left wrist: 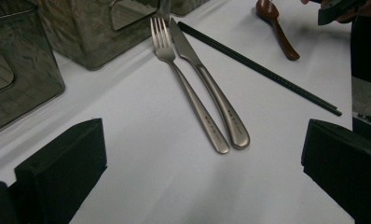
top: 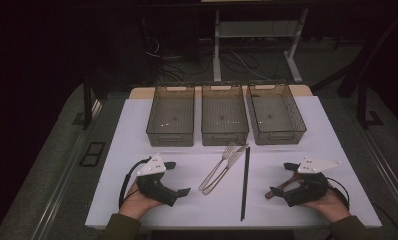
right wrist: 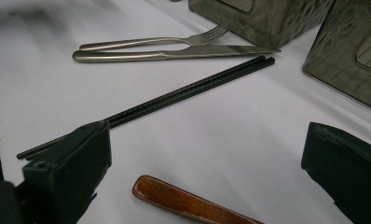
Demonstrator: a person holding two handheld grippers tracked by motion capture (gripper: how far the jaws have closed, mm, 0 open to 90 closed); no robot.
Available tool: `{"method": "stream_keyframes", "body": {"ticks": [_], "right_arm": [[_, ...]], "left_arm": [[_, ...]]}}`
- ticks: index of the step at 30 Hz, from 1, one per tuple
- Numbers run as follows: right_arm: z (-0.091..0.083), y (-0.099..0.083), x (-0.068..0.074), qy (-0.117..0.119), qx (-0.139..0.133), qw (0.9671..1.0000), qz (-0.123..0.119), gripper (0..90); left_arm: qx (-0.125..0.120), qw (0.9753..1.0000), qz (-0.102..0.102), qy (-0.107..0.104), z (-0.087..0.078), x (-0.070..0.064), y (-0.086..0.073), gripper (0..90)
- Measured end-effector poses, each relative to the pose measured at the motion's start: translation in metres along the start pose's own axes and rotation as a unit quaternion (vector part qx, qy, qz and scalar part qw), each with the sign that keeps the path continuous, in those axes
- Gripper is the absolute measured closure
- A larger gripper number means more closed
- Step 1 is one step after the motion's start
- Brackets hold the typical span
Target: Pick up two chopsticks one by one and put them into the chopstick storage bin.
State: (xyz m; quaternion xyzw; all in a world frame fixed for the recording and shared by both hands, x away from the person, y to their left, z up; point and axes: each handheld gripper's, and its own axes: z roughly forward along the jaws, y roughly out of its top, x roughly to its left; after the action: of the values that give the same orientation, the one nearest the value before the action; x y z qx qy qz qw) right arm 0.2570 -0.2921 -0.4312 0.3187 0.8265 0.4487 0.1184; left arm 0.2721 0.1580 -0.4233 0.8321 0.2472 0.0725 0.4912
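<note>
A steel fork [top: 218, 164] and knife [top: 228, 166] lie side by side at the middle of the white table [top: 122, 150]. Just right of them lies a pair of black chopsticks [top: 245, 182]. A brown wooden spoon [top: 279, 188] rests on the table between the open jaws of my right gripper [top: 281, 180]. In the right gripper view the spoon's handle [right wrist: 188, 204] lies low between the jaws, untouched. My left gripper [top: 178, 178] stands open left of the fork [left wrist: 188, 88] and knife [left wrist: 214, 93], with nothing between its jaws.
Three smoky see-through bins [top: 170, 136] [top: 225, 136] [top: 279, 135] stand in a row at the back of the table, all without contents. Beyond the table are a desk frame and cables on the floor [top: 237, 60].
</note>
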Motion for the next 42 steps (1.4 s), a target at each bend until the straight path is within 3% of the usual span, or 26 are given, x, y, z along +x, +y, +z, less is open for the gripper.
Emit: {"method": "stream_keyframes", "body": {"ticks": [7,14,20,23,27,30,36,42], "right_arm": [[0.000,0.001,0.000,-0.006,0.010,0.9999,0.010,1.0],[0.004,0.010,-0.001,-0.007,0.026,0.9995,0.016,9.0],[0.009,0.019,-0.006,-0.014,0.035,0.9990,0.025,22.5],[0.015,0.023,-0.009,-0.007,0.042,0.9987,0.028,36.6],[0.024,0.031,-0.010,-0.004,0.048,0.9982,0.035,46.5],[0.032,0.036,-0.009,-0.004,0.056,0.9975,0.044,48.2],[0.048,0.044,-0.003,-0.007,0.074,0.9966,0.036,50.0],[0.064,0.050,-0.002,-0.013,0.088,0.9950,0.045,47.8]], "left_arm": [[-0.001,1.0000,0.002,-0.003,0.000,-0.001,0.001,0.0],[-0.001,1.0000,0.000,-0.001,0.001,-0.001,0.000,0.0],[0.001,1.0000,-0.003,0.003,0.001,0.000,0.000,0.0],[0.003,1.0000,-0.004,0.005,0.003,-0.001,0.001,0.0],[0.002,1.0000,-0.003,0.007,0.003,-0.001,0.001,0.0],[0.002,0.9999,-0.007,0.007,0.004,-0.001,0.000,0.0],[0.002,0.9999,-0.004,0.009,0.002,-0.002,0.000,0.0],[0.003,0.9999,-0.005,0.009,0.002,-0.001,0.000,0.0]]}}
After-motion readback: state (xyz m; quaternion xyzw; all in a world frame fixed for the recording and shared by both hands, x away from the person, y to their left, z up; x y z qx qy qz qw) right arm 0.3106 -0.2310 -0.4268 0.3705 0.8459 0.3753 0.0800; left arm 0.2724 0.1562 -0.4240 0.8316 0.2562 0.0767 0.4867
